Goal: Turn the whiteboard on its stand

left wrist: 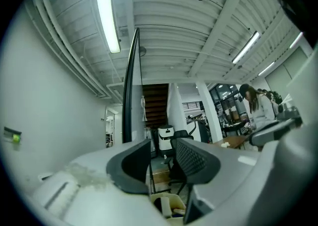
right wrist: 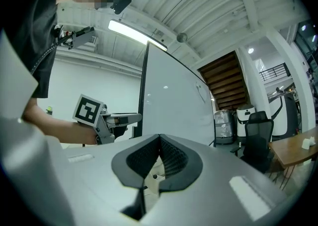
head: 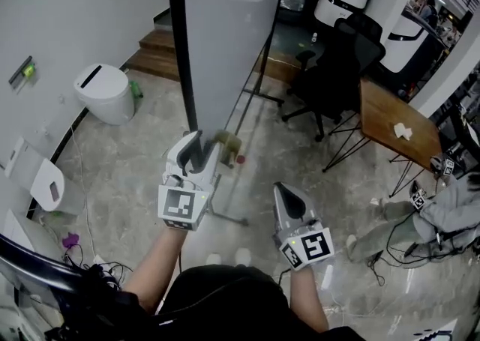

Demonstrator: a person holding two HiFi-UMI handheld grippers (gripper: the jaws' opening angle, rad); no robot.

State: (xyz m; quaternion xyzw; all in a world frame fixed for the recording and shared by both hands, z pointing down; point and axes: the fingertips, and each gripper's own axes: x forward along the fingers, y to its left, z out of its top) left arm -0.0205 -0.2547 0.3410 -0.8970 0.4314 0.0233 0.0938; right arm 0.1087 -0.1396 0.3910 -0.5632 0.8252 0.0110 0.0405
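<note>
The whiteboard (head: 225, 32) stands upright in front of me, its dark frame edge (head: 182, 47) running down towards my left gripper (head: 199, 154). The jaws of that gripper straddle the lower end of the frame edge. In the left gripper view the frame (left wrist: 130, 91) drops behind the left finger, and a gap still shows between the pads of the left gripper (left wrist: 163, 145). My right gripper (head: 289, 193) hangs lower and to the right, away from the board, shut with nothing in it. The right gripper view shows the right gripper (right wrist: 160, 138) with its pads together, the white board face (right wrist: 174, 101), and the left gripper (right wrist: 131, 117) at the board's edge.
The stand's foot (head: 225, 218) lies on the floor just below my grippers. A white bin (head: 105, 92) stands at the left wall. A black office chair (head: 334, 70) and a wooden table (head: 394, 118) are to the right. A person (head: 450, 208) sits at the far right. Wooden steps (head: 161, 51) lie behind the board.
</note>
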